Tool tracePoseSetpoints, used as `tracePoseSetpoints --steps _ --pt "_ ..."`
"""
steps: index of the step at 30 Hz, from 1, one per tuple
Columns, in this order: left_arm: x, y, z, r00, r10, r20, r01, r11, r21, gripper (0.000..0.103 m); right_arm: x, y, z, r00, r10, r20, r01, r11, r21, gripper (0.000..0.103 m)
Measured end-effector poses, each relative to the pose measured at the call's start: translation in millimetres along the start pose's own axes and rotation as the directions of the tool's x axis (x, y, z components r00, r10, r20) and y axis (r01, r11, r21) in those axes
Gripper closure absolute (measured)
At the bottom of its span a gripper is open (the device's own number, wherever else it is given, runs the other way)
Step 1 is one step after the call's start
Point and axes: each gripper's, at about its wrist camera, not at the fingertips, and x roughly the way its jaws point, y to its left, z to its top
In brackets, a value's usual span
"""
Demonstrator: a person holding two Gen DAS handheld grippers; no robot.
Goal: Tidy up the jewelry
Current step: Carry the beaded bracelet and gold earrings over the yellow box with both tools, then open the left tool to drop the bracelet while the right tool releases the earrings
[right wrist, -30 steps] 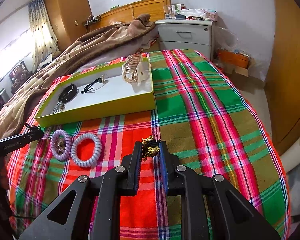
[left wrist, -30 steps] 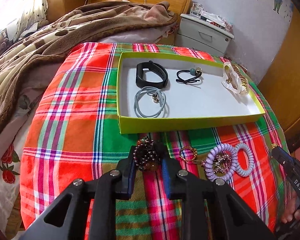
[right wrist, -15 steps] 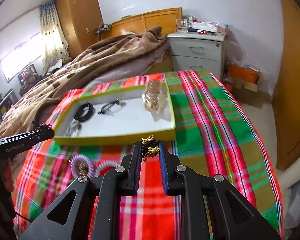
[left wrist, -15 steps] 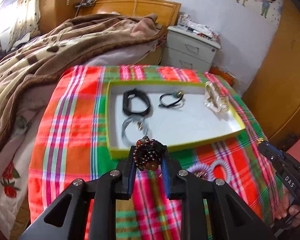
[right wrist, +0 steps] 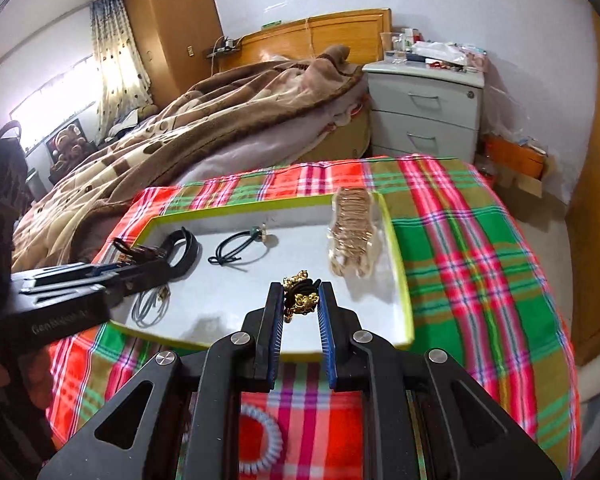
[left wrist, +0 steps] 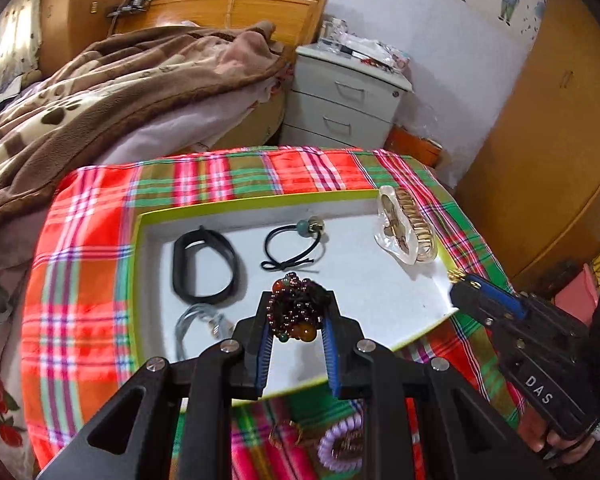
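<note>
My left gripper is shut on a dark red beaded bracelet and hangs over the near left part of the lime-rimmed white tray. My right gripper is shut on a black hair tie with gold charms, above the tray's near right part. In the tray lie a black band, a black hair tie with a bead, a grey hair tie and a gold hair claw. The right gripper also shows at the right of the left wrist view.
On the plaid cloth in front of the tray lie a purple coil hair tie, a gold ring and a pale coil tie. A bed with a brown blanket stands at the left, a white nightstand behind.
Both grippers rose and moved forward from the cloth to above the tray, each keeping its piece. The coil ties have slid to the bottom edge of both views.
</note>
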Motion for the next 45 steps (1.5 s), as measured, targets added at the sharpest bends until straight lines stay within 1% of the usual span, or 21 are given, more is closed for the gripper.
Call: tracePoseSetpoints --steps 3,6,10,13,23,32,37,42,44,45 --pt "13.9 -2.1 3.0 1.000 -0.009 -0.023 0.010 1.000 0.009 0.080 12.4 -0.7 2.6 1.000 0.012 -0.029 -0.012 1.000 0.001 0.085" --pt "26.5 -3.7 4.1 0.999 0.017 -0.038 -0.016 0.999 0.032 0.080 25.6 -1.5 3.2 0.998 0.005 -0.058 -0.006 1.000 -0.011 0.085" --pt "40.1 -1.5 4.6 0.998 0.025 -0.064 -0.023 0.999 0.030 0.080 37.7 -3.5 2.1 0.996 -0.012 -0.087 0.011 1.000 -0.022 0.085" --pt "44.7 -2.4 5.4 0.997 0.045 -0.063 -0.042 0.998 0.046 0.080 44.9 -6.9 0.5 0.994 -0.029 -0.108 0.027 0.999 -0.023 0.085" --pt "56.3 1.5 4.6 0.995 0.046 -0.089 -0.043 0.999 0.030 0.079 53.7 -7.6 -0.8 0.989 -0.087 -0.122 0.081 0.995 -0.055 0.085" --pt "59.3 1.8 6.3 0.995 0.047 -0.089 -0.045 0.999 0.029 0.078 56.8 -8.8 -0.8 0.987 -0.095 -0.133 0.088 0.995 -0.053 0.085" --pt "59.9 0.7 5.7 0.995 0.048 -0.091 -0.045 0.999 0.030 0.071 58.3 -9.4 0.9 0.987 -0.089 -0.133 0.083 0.995 -0.047 0.085" --pt "59.0 1.2 5.6 0.995 0.044 -0.092 -0.042 0.999 0.025 0.069 59.1 -9.8 0.0 0.987 -0.095 -0.130 0.089 0.995 -0.052 0.085" --pt "58.1 1.5 5.3 0.995 0.037 -0.088 -0.035 0.999 0.026 0.066 58.4 -9.5 -0.7 0.987 -0.102 -0.128 0.095 0.994 -0.055 0.084" --pt "57.6 1.8 5.1 0.996 0.031 -0.088 -0.029 0.999 0.025 0.064 58.2 -8.9 -0.5 0.987 -0.102 -0.127 0.096 0.994 -0.055 0.081"
